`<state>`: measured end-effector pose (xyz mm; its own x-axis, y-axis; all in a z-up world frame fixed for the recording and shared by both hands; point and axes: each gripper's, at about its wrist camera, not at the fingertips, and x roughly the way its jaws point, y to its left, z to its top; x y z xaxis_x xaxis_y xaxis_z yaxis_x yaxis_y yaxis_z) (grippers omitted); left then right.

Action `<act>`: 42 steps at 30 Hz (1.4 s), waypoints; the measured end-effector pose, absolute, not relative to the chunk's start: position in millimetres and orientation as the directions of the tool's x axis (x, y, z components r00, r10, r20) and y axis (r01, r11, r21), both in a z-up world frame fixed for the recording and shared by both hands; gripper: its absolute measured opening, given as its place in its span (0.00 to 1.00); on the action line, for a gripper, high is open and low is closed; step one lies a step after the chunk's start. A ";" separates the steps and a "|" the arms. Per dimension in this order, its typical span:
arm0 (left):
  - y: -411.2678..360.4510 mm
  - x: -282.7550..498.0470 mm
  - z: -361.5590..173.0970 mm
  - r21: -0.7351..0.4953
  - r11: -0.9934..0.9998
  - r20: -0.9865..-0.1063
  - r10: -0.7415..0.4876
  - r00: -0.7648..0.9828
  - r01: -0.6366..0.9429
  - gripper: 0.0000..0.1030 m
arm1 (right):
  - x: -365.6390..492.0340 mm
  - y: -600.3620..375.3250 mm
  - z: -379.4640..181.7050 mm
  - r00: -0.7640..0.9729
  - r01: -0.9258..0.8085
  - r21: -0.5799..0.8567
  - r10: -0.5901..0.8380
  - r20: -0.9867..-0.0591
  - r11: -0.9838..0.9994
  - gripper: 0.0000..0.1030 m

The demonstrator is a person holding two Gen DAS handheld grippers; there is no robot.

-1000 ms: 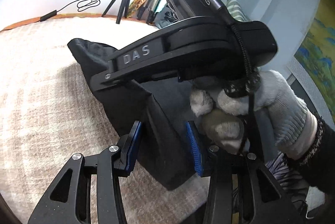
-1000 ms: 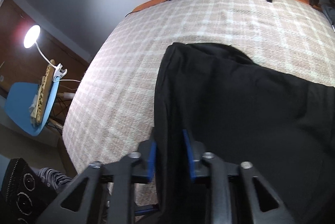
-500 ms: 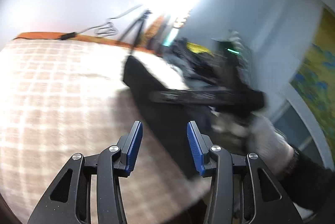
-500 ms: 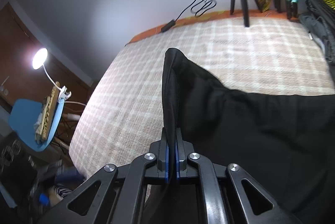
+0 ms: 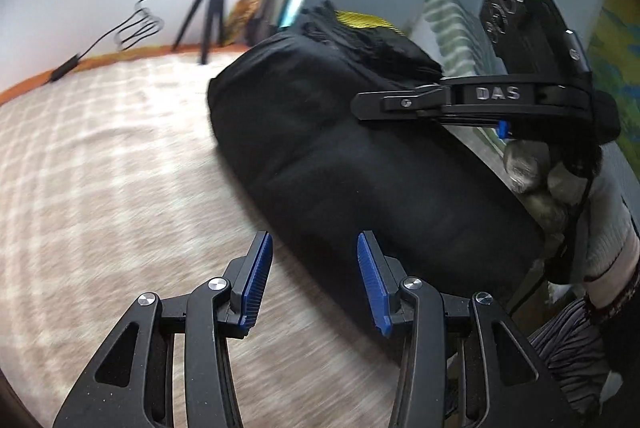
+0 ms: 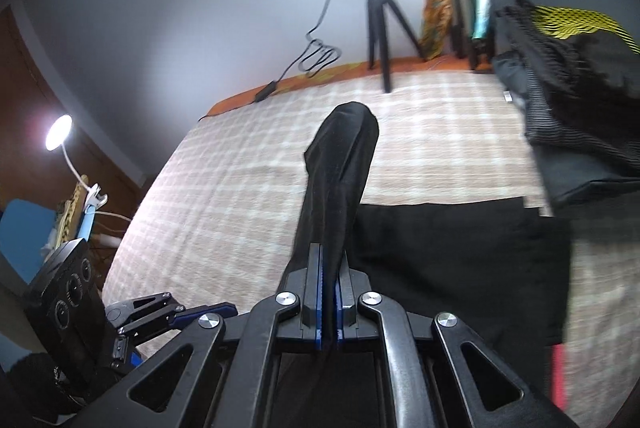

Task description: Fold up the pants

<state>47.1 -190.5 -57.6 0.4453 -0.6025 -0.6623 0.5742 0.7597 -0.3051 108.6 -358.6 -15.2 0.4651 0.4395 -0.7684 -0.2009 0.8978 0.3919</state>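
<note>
The black pants (image 5: 360,163) lie on a beige plaid bed cover (image 5: 100,167). My left gripper (image 5: 316,284) is open and empty, low over the bed next to the pants' near edge. My right gripper (image 6: 329,304) is shut on a fold of the pants (image 6: 340,171) and holds it raised off the bed; the rest of the pants (image 6: 460,260) lies flat to the right. The right gripper also shows in the left wrist view (image 5: 472,103), above the pants, held by a gloved hand (image 5: 560,187). The left gripper shows at the lower left of the right wrist view (image 6: 160,312).
A pile of dark clothes (image 6: 572,107) sits at the bed's far right. A small tripod (image 6: 380,23) and a cable (image 6: 316,55) stand at the bed's far edge under a bright ring light. A desk lamp (image 6: 60,131) and blue chair (image 6: 24,228) are left of the bed.
My right gripper closed on the pants' edge and lifted it up and over. My left gripper let the cloth out of its jaws and drew back to the pants' near side.
</note>
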 end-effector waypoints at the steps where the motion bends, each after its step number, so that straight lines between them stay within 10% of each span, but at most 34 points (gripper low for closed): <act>1: -197.3 47.4 -56.5 -0.297 0.752 -0.658 -0.608 0.445 0.589 0.41 | 108.4 -365.1 -15.1 0.471 -0.193 0.383 0.428 -0.771 0.903 0.02; 23: -294.0 6.6 -76.4 -0.126 0.579 -0.692 -0.633 0.347 0.805 0.41 | 105.7 -480.0 -65.8 0.464 -0.156 0.265 0.307 -0.831 0.952 0.02; 34: -308.9 -9.3 -83.2 -0.087 0.541 -0.704 -0.628 0.333 0.836 0.41 | 94.4 -485.9 -60.8 0.453 -0.130 0.230 0.264 -0.851 0.964 0.45; 42: -270.9 15.0 -68.3 -0.295 0.614 -0.679 -0.674 0.291 0.732 0.54 | 83.7 -512.9 -86.0 0.378 -0.087 0.344 0.350 -0.857 0.935 0.65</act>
